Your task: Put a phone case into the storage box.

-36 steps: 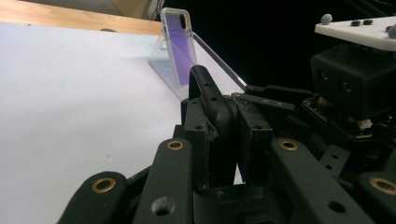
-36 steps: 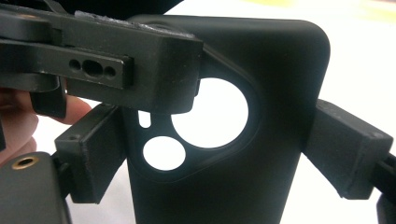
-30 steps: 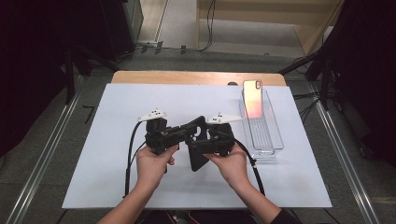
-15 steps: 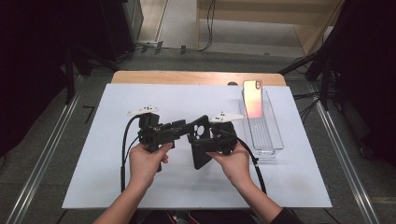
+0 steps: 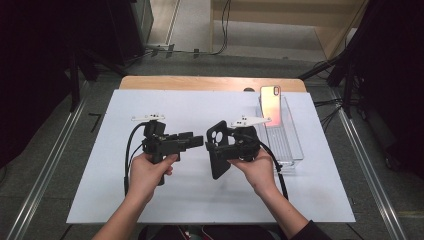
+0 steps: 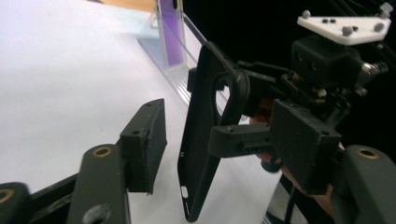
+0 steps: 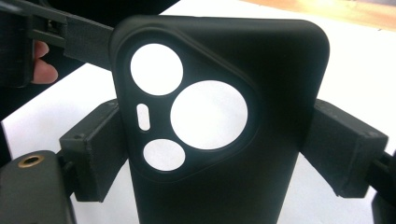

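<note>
left hand-held gripper [image 5: 196, 140]: jaws just opened wide, nothing between them
right hand-held gripper [image 5: 223, 145]: clamps black rubber phone case [image 5: 218, 149], held upright above white tabletop [image 5: 100, 200]
step: handover done
next: likely fit case onto phone [image 5: 270, 105] standing in clear tray [image 5: 295, 150]

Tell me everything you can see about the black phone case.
The black phone case looks like matte, soft plastic, and it is empty. A raised camera panel at its top has three round cutouts and a small slot. It is held upright above the white table, with the right gripper shut on its side edges. The left gripper is open just beside it, not touching.
</note>
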`<state>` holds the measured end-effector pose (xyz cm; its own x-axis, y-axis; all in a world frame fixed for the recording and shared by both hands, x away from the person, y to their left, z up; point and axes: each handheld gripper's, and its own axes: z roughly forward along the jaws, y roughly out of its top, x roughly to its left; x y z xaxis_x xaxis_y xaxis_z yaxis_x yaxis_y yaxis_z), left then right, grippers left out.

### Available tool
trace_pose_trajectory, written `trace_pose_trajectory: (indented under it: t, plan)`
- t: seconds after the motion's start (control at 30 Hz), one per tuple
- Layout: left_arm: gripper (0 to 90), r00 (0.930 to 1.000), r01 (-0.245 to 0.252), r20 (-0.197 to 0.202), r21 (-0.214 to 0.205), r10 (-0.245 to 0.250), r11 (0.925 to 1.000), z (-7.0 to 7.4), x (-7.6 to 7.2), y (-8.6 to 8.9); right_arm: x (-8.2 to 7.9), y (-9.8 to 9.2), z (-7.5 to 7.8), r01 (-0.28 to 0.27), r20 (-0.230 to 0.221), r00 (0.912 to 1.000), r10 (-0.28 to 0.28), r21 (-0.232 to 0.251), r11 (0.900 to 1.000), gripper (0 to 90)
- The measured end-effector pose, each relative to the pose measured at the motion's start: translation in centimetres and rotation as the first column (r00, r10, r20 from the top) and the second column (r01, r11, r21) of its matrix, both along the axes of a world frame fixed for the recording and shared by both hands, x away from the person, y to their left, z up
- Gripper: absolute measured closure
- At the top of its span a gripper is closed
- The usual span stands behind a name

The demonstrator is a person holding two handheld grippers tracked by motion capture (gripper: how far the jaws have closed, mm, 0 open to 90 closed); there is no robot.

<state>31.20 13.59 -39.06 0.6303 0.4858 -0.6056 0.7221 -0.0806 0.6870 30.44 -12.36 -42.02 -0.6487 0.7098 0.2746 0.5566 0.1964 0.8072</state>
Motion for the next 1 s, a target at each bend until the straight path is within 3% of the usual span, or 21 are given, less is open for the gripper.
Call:
trace_pose_trajectory:
  t: [0.2,0.37,0.6,0.67,0.77,0.9,1.0]
  plan:
    - [34.7,0.9962,0.087,0.002,0.087,-0.087,0.9924,-0.8,-0.1,0.6,0.3,-0.6,-0.1,-0.044,-0.009,0.999,0.044,0.001,0.999,12.1]
    - [34.6,0.9895,0.142,0.002,0.183,-0.145,0.9727,-1.6,-0.2,1.3,0.4,-0.9,0.2,-0.072,-0.02,0.9972,0.072,-0.008,0.9974,12.0]
    - [34.6,0.9844,0.17,0.001,0.247,-0.176,0.954,-2.9,-0.4,2.3,0.4,-1.4,0.7,-0.102,-0.02,0.9946,0.102,-0.001,0.9948,12.0]
    - [34.6,0.9832,0.176,0.003,0.252,-0.182,0.9516,-3.3,-0.6,2.6,0.4,-1.5,0.9,-0.108,-0.02,0.994,0.108,-0.004,0.9941,12.1]
    - [34.6,0.9774,0.208,-0.02,0.26,-0.21,0.943,-4.0,-0.7,3.1,0.4,-1.7,1.2,-0.13,-0.025,0.9912,0.13,-0.007,0.9915,12.0]
    - [34.6,0.9709,0.235,-0.022,0.285,-0.239,0.9292,-4.9,-1.2,3.7,0.4,-2.1,1.5,-0.147,-0.028,0.9888,0.147,-0.009,0.9891,12.0]
    - [34.6,0.9714,0.233,-0.021,0.288,-0.237,0.929,-5.3,-1.5,4.2,0.5,-2.5,1.8,-0.136,-0.021,0.9906,0.135,-0.018,0.9906,12.1]
